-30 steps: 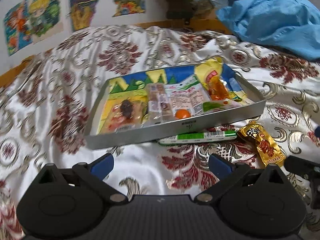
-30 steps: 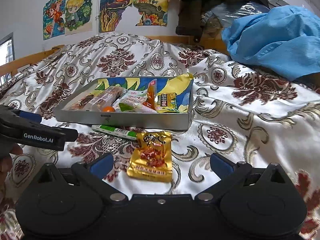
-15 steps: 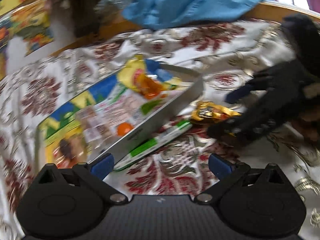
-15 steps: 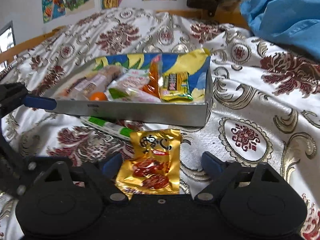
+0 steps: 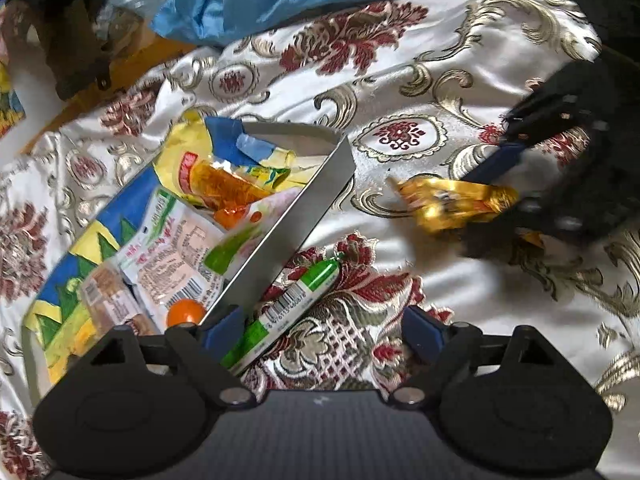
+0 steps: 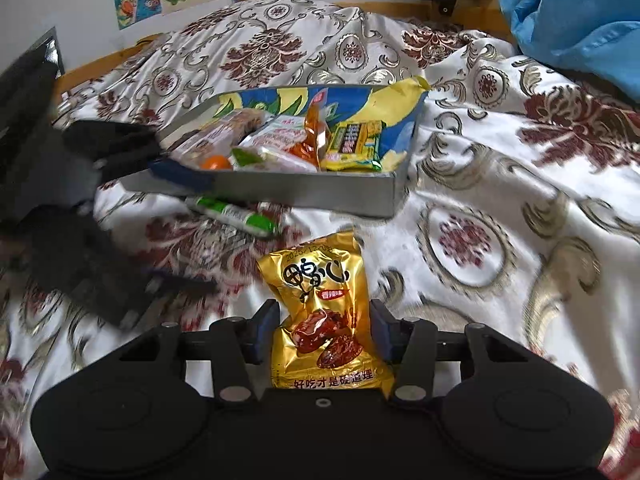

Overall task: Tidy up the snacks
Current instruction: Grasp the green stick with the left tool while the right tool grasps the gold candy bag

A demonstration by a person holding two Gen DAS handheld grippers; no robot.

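Snacks are split between 2 places: most already sit in the grey tray (image 6: 280, 192) on the patterned bedspread (image 6: 500, 208), while the gold packet (image 6: 324, 320) and the green stick (image 6: 236, 214) lie on the cloth just in front of the tray's near wall. Your right tool (image 6: 322, 330) has just been closing, with the gold packet between its blue pads; the pads stand close at both sides, but you cannot yet call it a firm grip. The foil is slick and puffed, so a pinch on the bulging middle could let it squirt forward or crumple. Your left tool (image 5: 322, 330) has also just been narrowing a little but remains wide apart and holds nothing; the green stick (image 5: 288, 308) runs past its left pad, which sits right against the tray's near wall (image 5: 288, 224). Closing there could catch the wall instead of the stick, or shove the tray across the soft bedding. The 2 tools work near each other, so lifting both at once risks a knock. Open room lies to the right of the tray, on bare bedspread; the blue cloth (image 6: 580, 12) at the far edge is well clear.
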